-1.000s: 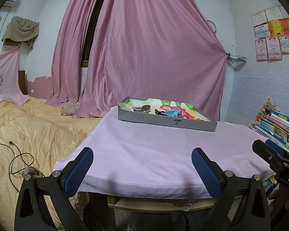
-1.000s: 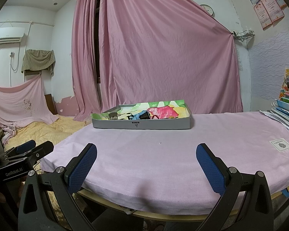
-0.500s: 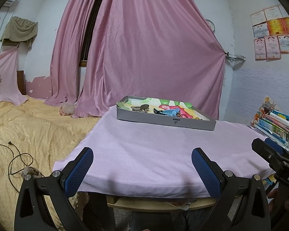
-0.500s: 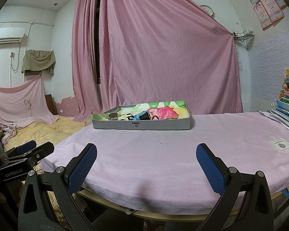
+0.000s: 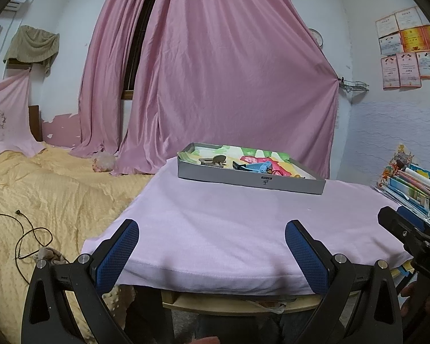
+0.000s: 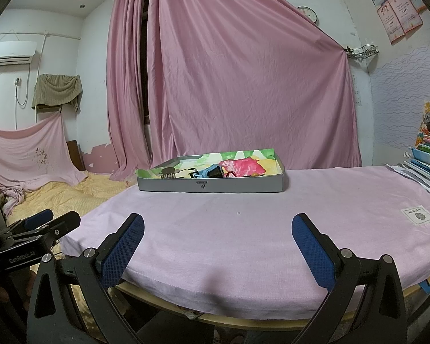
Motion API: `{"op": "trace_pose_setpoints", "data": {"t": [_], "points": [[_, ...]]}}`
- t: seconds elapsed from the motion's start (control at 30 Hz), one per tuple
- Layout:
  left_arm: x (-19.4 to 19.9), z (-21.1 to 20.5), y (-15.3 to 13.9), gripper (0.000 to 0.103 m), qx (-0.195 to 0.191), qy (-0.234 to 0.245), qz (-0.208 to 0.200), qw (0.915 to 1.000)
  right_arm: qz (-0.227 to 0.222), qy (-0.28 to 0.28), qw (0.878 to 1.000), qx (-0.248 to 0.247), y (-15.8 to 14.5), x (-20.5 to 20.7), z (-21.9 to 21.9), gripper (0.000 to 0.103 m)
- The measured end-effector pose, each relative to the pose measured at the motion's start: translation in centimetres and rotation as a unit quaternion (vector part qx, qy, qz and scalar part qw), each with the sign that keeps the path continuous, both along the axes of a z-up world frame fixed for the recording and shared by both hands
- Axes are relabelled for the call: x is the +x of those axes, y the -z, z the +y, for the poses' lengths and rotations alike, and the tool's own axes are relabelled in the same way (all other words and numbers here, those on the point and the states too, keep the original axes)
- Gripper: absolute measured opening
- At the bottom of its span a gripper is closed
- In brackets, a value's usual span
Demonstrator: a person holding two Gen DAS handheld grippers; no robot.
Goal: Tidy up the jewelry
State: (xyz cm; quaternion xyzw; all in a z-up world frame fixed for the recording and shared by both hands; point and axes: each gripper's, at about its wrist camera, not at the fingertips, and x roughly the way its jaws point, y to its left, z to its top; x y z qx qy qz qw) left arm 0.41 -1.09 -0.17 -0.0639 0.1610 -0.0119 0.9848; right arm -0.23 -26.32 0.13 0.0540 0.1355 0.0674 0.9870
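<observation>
At frame centre we see the shallow grey cardboard tray [image 6: 212, 185] on the pink-clothed table [image 6: 243, 229], small clips [image 6: 207, 171] inside; stacked books [image 6: 428, 154] at right edge.

Small items in the tray [image 6: 209, 185] are too small to identify, possibly hair clips.
</observation>
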Motion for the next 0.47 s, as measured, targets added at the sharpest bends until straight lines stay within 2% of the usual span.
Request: {"op": "trace_pose_setpoints", "data": {"t": [0.47], "points": [[0.04, -0.05, 0.07, 0.102, 0.000, 0.000, 0.001, 1.0000, 0.000, 0.000, 1.000, 0.000, 0.00, -0.11, 0.07, 0.101]]}}
